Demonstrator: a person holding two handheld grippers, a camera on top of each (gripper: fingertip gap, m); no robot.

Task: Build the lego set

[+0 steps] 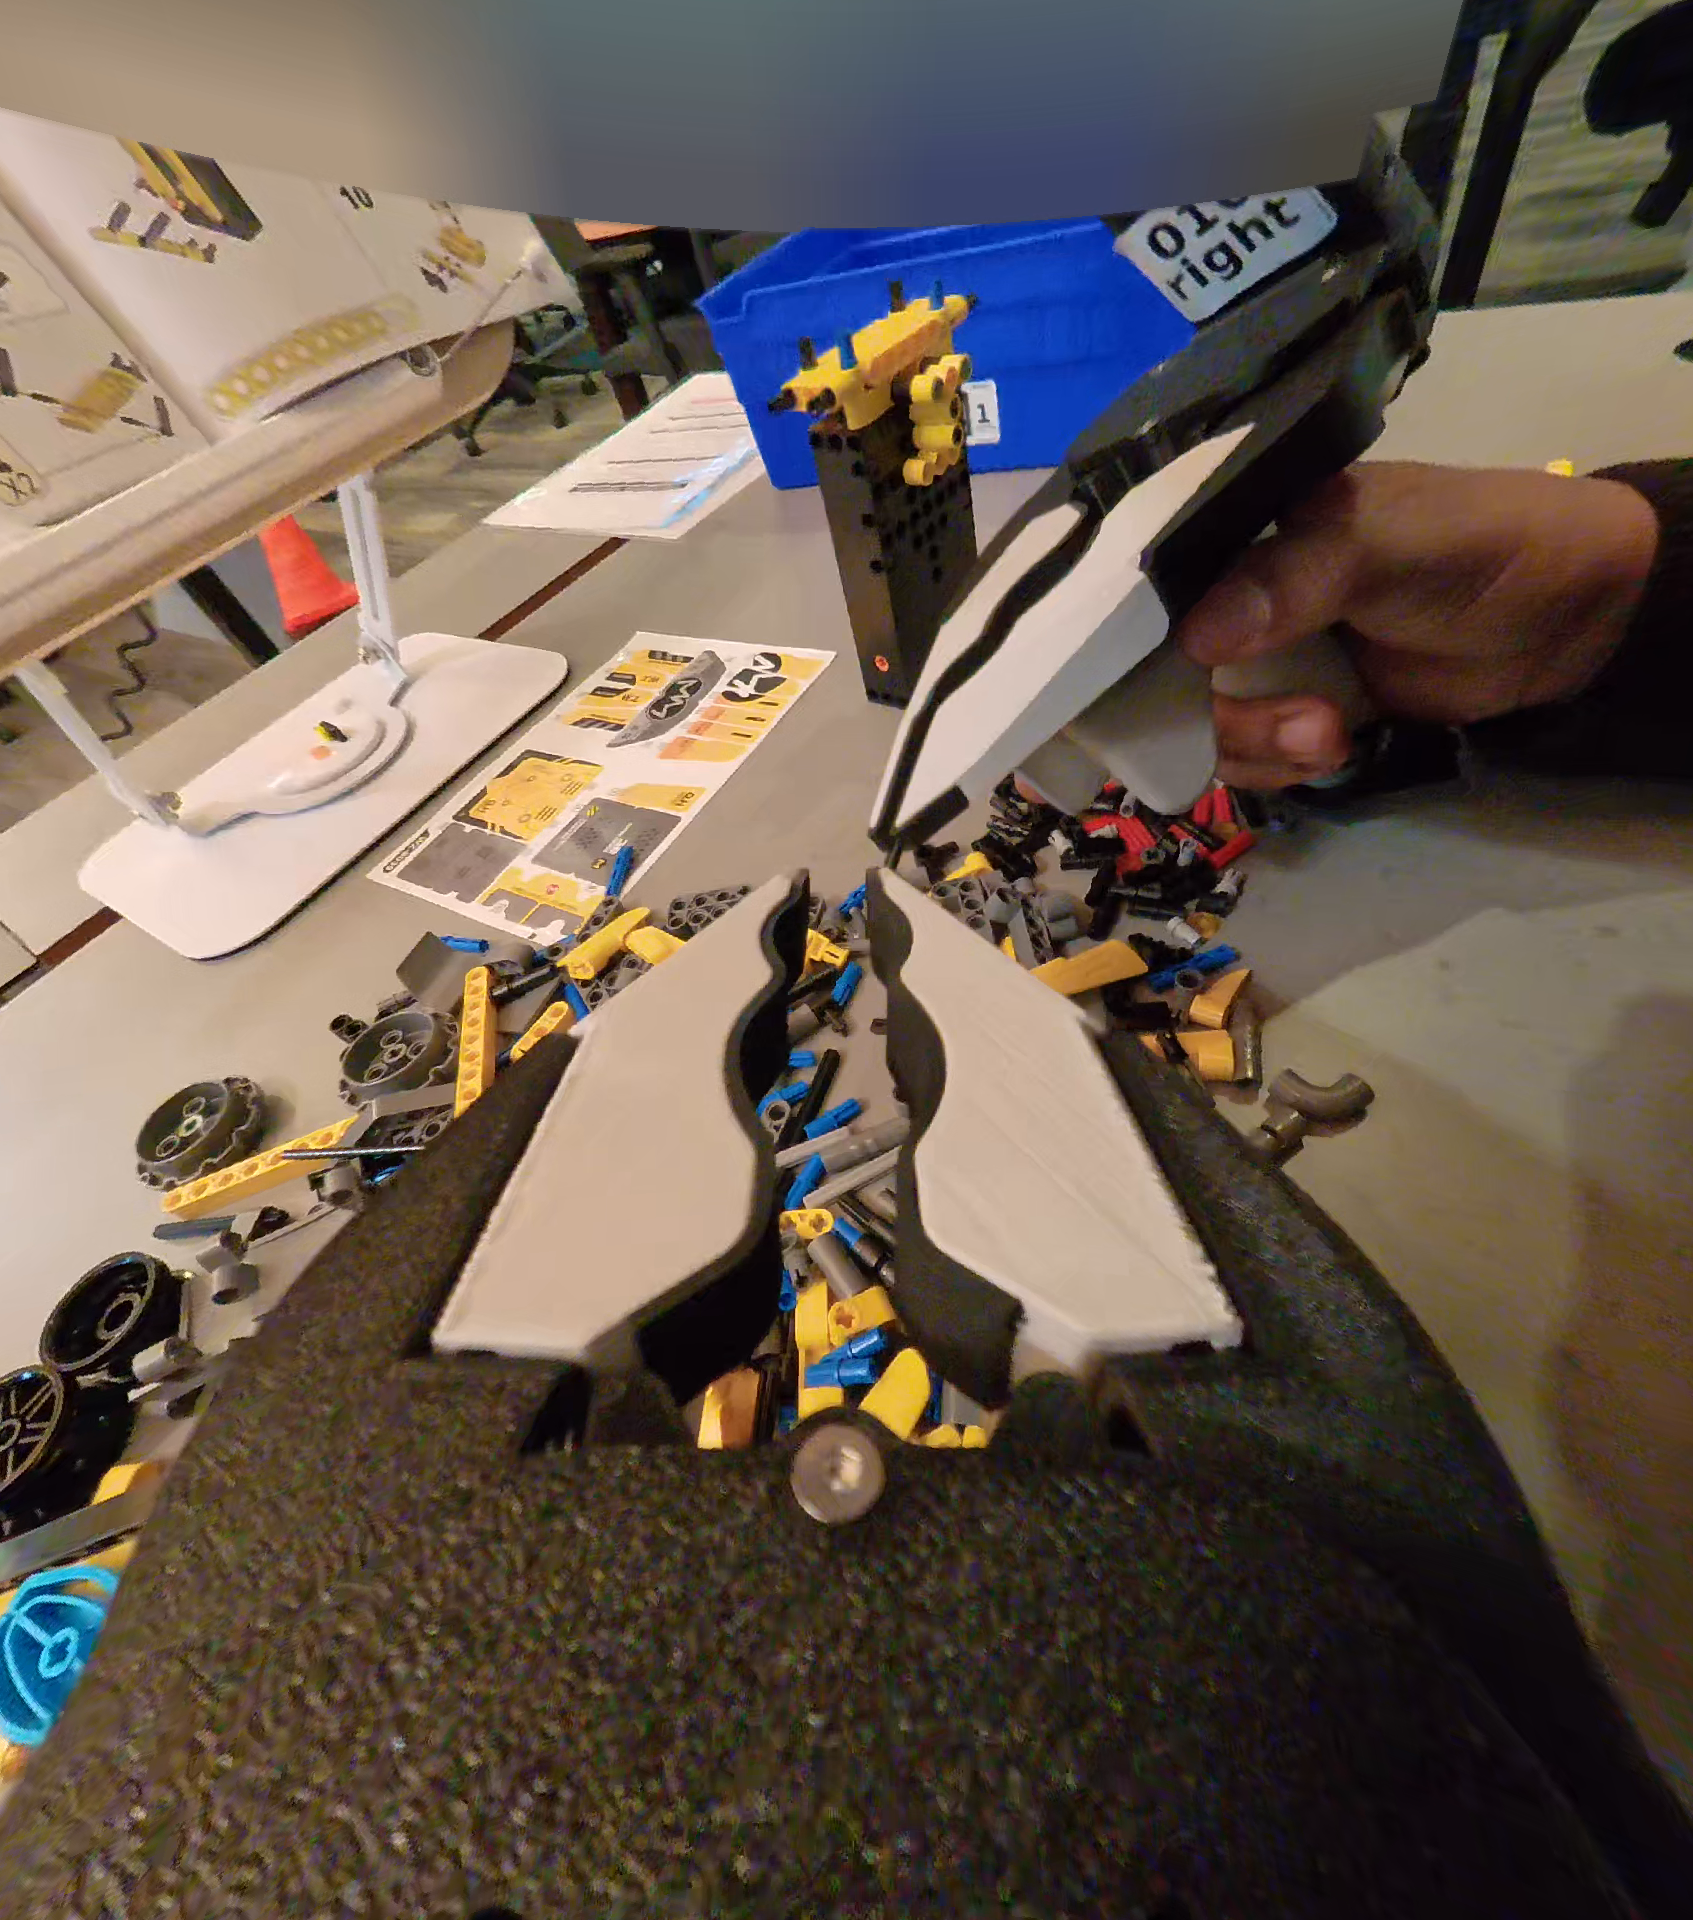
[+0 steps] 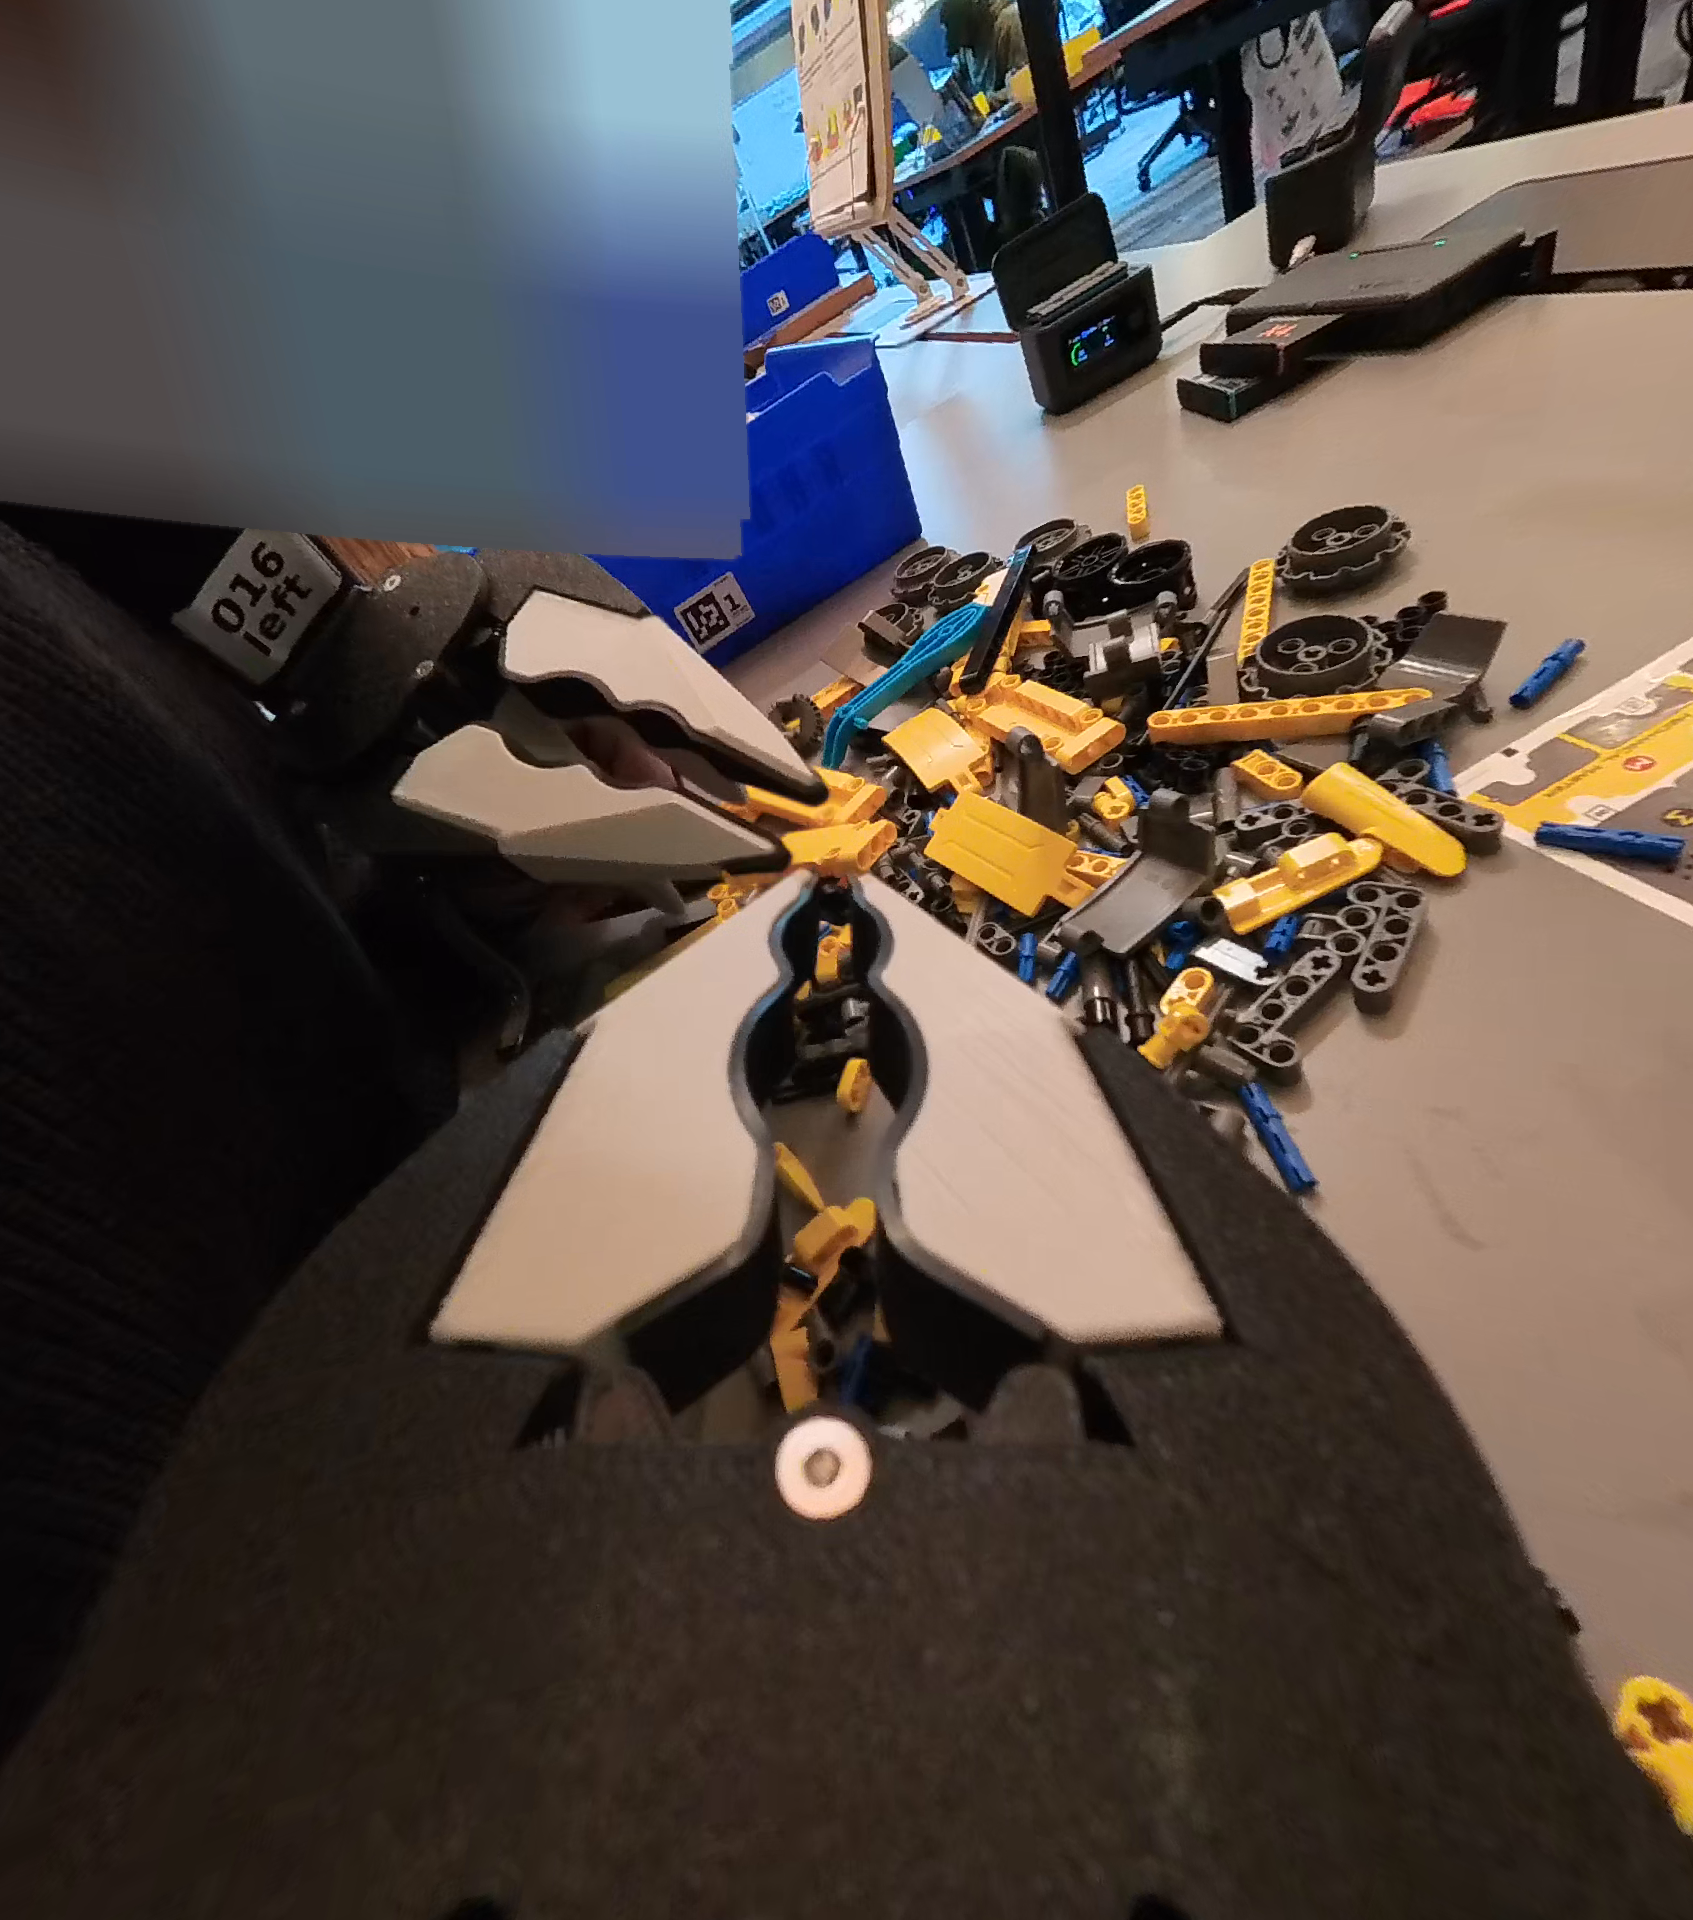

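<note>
The left gripper (image 1: 837, 894) hovers low over the heap of loose building pieces (image 2: 1164, 821) on the grey table (image 2: 1548, 1299), its fingers a narrow gap apart with nothing between them. The right gripper (image 2: 829, 883) dips its tips into the same heap; they look nearly together, but what they pinch, if anything, can't be made out. A part-built black-and-yellow model (image 1: 899, 488) stands upright near the blue bin (image 1: 1029, 312), well apart from the clutter, probably so it stays out of the way.
</note>
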